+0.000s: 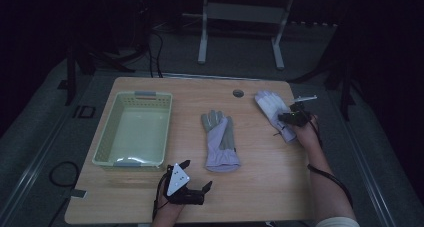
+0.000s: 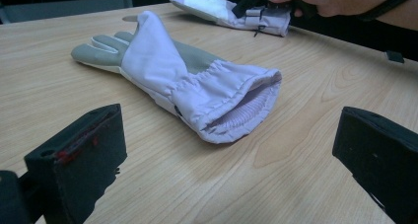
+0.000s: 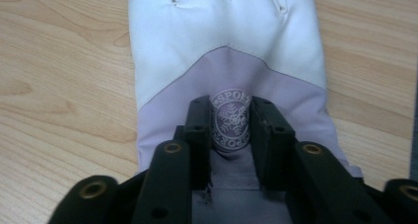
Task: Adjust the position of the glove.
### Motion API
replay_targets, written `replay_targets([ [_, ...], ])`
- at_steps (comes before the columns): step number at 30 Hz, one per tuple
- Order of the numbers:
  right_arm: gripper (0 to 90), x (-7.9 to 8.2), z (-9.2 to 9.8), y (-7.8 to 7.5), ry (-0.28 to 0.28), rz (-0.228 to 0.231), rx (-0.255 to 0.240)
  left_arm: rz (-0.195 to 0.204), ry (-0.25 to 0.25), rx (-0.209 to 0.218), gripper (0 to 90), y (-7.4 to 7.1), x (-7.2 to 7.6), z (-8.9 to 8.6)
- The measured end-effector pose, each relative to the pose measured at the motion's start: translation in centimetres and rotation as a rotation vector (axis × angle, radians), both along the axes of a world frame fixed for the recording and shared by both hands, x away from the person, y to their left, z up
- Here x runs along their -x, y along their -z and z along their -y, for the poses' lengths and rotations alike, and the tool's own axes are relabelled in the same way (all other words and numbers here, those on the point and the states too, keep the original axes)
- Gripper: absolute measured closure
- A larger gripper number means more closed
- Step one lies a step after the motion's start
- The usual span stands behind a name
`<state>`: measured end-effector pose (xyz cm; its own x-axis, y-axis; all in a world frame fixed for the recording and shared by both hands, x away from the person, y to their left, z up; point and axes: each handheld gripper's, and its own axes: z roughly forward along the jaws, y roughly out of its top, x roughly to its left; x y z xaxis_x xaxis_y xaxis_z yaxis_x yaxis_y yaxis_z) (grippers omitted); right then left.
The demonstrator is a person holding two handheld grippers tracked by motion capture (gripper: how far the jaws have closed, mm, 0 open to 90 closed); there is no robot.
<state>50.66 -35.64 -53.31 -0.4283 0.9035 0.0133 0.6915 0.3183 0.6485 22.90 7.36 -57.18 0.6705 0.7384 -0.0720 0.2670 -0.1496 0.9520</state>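
Note:
A pale lilac glove [image 1: 220, 139] with grey fingers lies flat in the middle of the table, cuff toward me. The left gripper view shows this glove [image 2: 162, 66] just ahead, its cuff gaping. My left gripper [image 1: 197, 174] rests near the front edge, its jaws wide open [image 2: 231, 155] with only bare tabletop between them. A second glove [image 1: 270, 107], white and lilac, lies at the far right. My right gripper [image 1: 286, 119] sits on its cuff end. In the right gripper view its jaws [image 3: 230, 130] pinch a raised fold of this glove [image 3: 222, 46] that bears a round snowflake badge.
A pale green plastic basket [image 1: 107, 137] stands on the left half of the wooden table [image 1: 265, 182], nothing inside it. A round cable hole [image 1: 238, 93] sits near the far edge. Beyond the table, a metal stand's legs rest on the dark floor.

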Motion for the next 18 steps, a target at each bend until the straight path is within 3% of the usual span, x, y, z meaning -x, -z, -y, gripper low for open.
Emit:
replay_targets([
  [6, 77.9, 0.9, -0.7, -1.3, 0.058, 0.025, 0.000, -0.003, 0.002, -0.002, 0.0, 0.0, 0.0, 0.0],
  [13, 79.2, 2.9, -1.5, -4.1, 0.110, 0.061, -0.053, -0.003, 0.002, -0.005, 0.0, 0.0, 0.0, 0.1],
  [14, 79.4, 3.9, -1.7, -5.4, 0.130, 0.078, -0.074, -0.002, 0.004, -0.008, 0.1, 0.0, 0.0, 0.1],
  [18, 79.6, 5.9, -2.0, -7.3, 0.167, 0.100, -0.103, -0.012, 0.021, -0.012, 0.0, 0.0, -0.2, 0.1],
])
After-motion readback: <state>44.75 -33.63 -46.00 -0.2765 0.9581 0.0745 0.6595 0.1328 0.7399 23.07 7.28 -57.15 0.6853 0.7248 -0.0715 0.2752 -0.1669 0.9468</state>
